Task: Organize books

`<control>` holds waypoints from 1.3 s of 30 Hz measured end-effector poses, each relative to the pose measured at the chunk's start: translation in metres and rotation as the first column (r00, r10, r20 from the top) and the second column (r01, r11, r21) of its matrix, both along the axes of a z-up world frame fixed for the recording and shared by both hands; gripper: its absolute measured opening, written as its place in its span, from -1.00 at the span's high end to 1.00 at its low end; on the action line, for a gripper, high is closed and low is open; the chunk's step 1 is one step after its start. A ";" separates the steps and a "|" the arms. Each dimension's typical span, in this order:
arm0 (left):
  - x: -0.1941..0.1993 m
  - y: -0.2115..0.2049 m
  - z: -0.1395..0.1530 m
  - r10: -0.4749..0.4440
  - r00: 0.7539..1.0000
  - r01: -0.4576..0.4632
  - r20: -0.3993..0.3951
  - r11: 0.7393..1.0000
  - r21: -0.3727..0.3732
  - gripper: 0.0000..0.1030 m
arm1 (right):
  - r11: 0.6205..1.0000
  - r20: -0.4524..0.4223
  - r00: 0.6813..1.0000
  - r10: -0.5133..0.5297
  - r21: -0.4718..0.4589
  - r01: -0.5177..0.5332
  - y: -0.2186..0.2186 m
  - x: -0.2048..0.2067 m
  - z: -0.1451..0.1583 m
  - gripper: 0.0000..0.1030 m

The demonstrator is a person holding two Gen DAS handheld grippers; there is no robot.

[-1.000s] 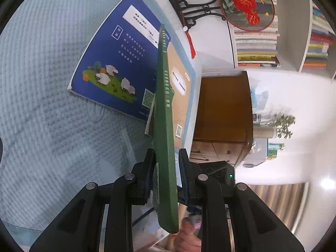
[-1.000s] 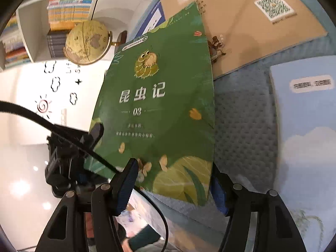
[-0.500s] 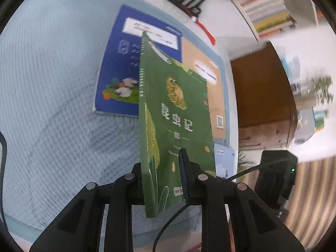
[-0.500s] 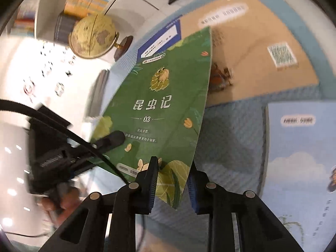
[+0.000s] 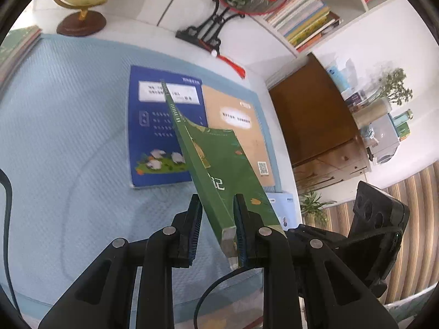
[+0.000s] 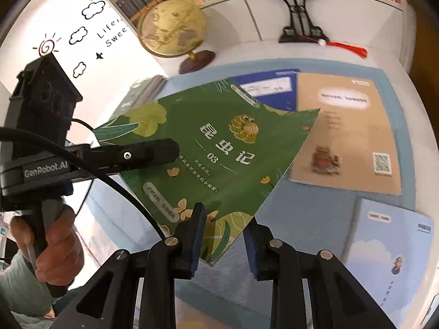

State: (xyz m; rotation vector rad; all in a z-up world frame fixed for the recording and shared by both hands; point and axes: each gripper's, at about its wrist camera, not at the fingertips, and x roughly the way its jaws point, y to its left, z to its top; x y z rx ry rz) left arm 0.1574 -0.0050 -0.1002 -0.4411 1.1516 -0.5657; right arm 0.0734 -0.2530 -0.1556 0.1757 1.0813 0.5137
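Books: four (one green, lifted), globe one.

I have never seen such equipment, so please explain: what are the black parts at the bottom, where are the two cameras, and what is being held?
There is no robot. A person holds a handheld gripper in each hand, and each carries a camera looking along its two black fingers. The left gripper and the right gripper both clamp the same green book, lifted above a light blue mat. In the right view, a hand holds the left gripper's handle. On the mat lie a dark blue book, a tan book and a pale blue book. A globe stands behind.
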 end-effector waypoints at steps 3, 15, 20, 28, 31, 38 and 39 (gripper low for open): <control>0.005 0.023 0.011 0.020 1.000 -0.020 0.016 1.000 -0.021 0.64 | 1.000 0.031 0.999 0.014 -0.016 -0.013 0.026 0.006 0.012 0.50; 0.039 0.189 0.040 0.249 0.962 -0.247 0.112 0.968 -0.032 0.64 | 0.980 0.131 0.972 0.196 -0.058 -0.190 0.190 0.070 0.043 0.48; 0.067 0.265 0.037 0.315 0.940 -0.317 0.131 0.948 -0.003 0.63 | 0.969 0.123 0.961 0.248 -0.053 -0.243 0.273 0.104 0.039 0.46; 0.116 0.352 -0.001 0.370 0.926 -0.371 0.069 0.929 -0.002 0.64 | 0.965 0.079 0.963 0.257 -0.067 -0.252 0.375 0.160 0.018 0.45; 0.128 0.373 -0.019 0.373 0.927 -0.373 0.018 0.928 -0.026 0.64 | 0.973 0.034 0.974 0.226 -0.048 -0.224 0.388 0.182 0.009 0.44; 0.151 0.396 -0.048 0.339 0.936 -0.343 -0.093 0.939 -0.026 0.61 | 0.978 -0.026 0.978 0.205 -0.030 -0.206 0.406 0.210 -0.006 0.44; 0.153 0.400 -0.050 0.339 0.935 -0.343 -0.103 0.939 -0.022 0.60 | 0.977 -0.036 0.977 0.209 -0.030 -0.210 0.408 0.212 -0.009 0.44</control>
